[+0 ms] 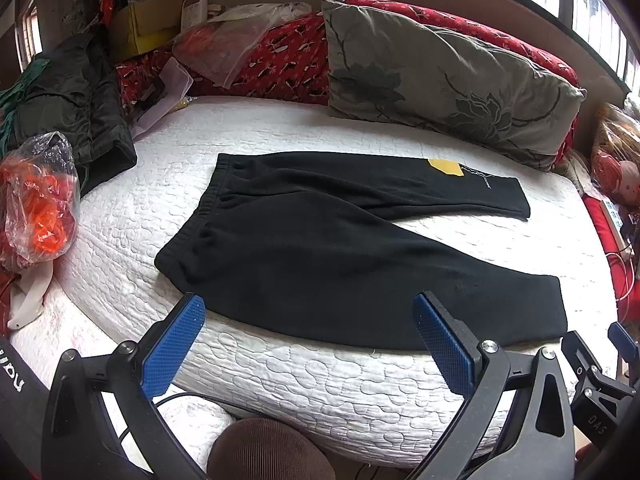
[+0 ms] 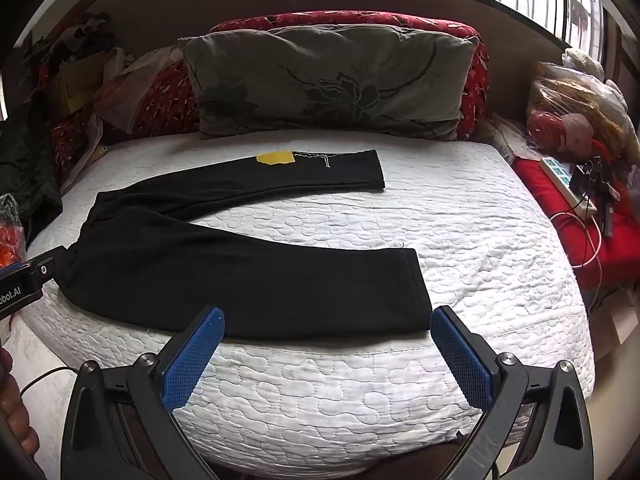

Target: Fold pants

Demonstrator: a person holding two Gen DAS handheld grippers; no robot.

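Black pants (image 1: 320, 248) lie flat on the white quilted bed (image 1: 320, 392), waistband to the left, the two legs spread apart to the right. The far leg carries a yellow patch (image 1: 446, 167). The pants also show in the right wrist view (image 2: 240, 276), with the yellow patch (image 2: 276, 157) on the far leg. My left gripper (image 1: 308, 316) is open and empty, just short of the near leg's front edge. My right gripper (image 2: 326, 328) is open and empty, at the near leg's cuff end by the bed's front edge.
A grey floral pillow (image 1: 444, 80) leans on red cushions (image 1: 288, 60) at the back. A dark jacket (image 1: 80, 108) and an orange plastic bag (image 1: 36, 204) sit at the left. A power strip (image 2: 564, 184) with cables and bagged items (image 2: 576, 120) lie at the right.
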